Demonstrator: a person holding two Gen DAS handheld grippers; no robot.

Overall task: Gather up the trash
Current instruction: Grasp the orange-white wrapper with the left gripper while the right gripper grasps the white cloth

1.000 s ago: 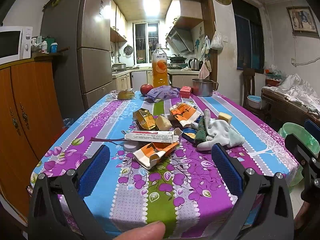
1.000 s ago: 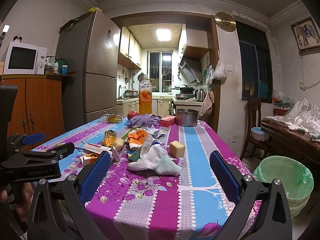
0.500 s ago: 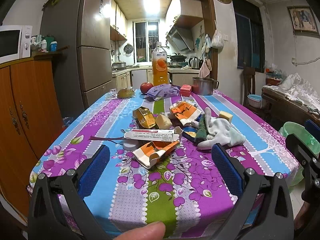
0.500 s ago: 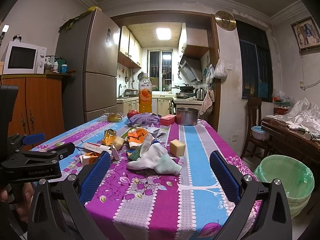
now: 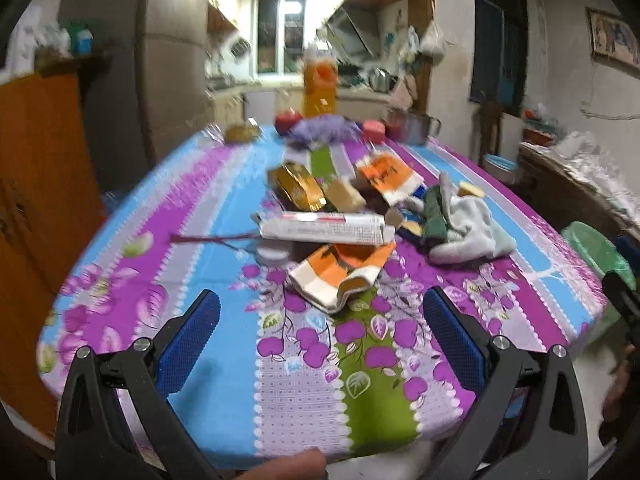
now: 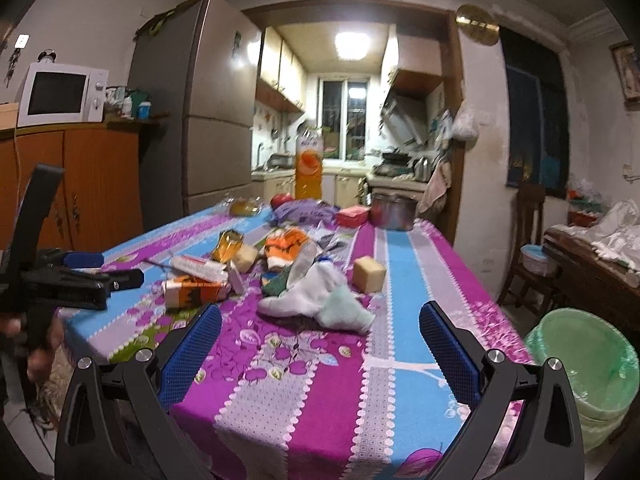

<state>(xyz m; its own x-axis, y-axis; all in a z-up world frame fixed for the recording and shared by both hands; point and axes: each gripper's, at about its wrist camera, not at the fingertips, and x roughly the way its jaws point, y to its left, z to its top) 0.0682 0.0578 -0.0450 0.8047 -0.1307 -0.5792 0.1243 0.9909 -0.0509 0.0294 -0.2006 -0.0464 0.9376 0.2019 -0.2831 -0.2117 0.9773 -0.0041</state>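
Ideally the left gripper (image 5: 320, 322), fingers spread wide and empty like the right gripper's (image 6: 320, 336), should straddle the crumpled orange carton (image 5: 340, 276) lying nearest on the tabletop (image 5: 224, 364), closing across its narrow folded middle.

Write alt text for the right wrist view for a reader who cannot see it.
The open right gripper hovers, empty, over a purple and blue floral tablecloth littered with a crushed orange carton, a white crumpled cloth and a yellow sponge block. A green-lined trash bin stands at right.
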